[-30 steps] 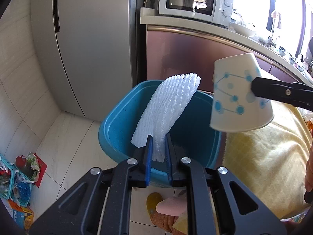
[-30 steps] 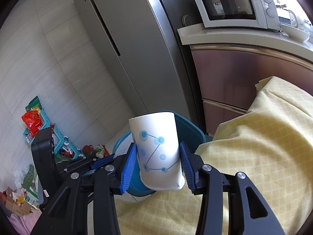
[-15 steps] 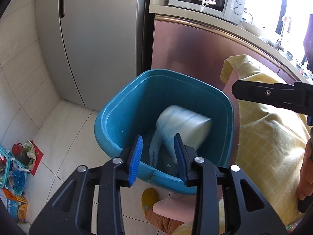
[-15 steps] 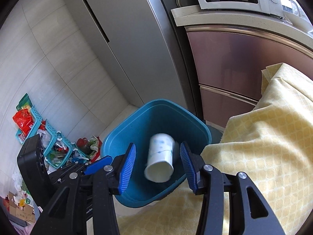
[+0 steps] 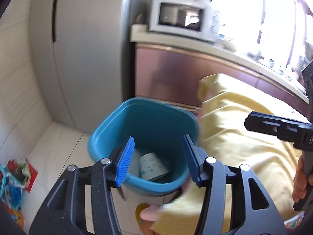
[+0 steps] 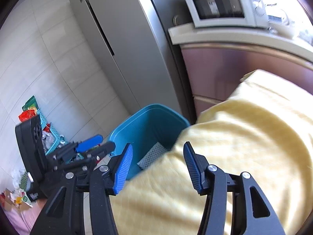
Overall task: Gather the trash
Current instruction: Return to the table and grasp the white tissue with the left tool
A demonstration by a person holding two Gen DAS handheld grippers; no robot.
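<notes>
A blue plastic bin (image 5: 121, 121) (image 6: 137, 117) stands on the floor beside the yellow-clothed table. Inside it lie a white paper cup with blue dots (image 5: 152, 166) and a white foam net sleeve (image 6: 154, 153). My left gripper (image 5: 158, 158) hangs above the bin's near rim, its jaws opening, nothing between them. My right gripper (image 6: 157, 164) is over the table's edge next to the bin, its jaws also opening and empty. In the left wrist view the right gripper's black body (image 5: 277, 129) shows at the right, held by a hand (image 5: 301, 184).
A grey fridge (image 5: 82, 49) and a brown cabinet (image 5: 176, 74) with a microwave (image 5: 180, 17) stand behind the bin. The yellow tablecloth (image 6: 244, 137) fills the right. Baskets and litter (image 6: 33, 117) lie on the floor at left. A slipper (image 5: 144, 211) shows below the bin.
The left gripper let go of the foam net and the right let go of the cup; both fell into the bin. Both grippers opened wider and pulled back from it.
</notes>
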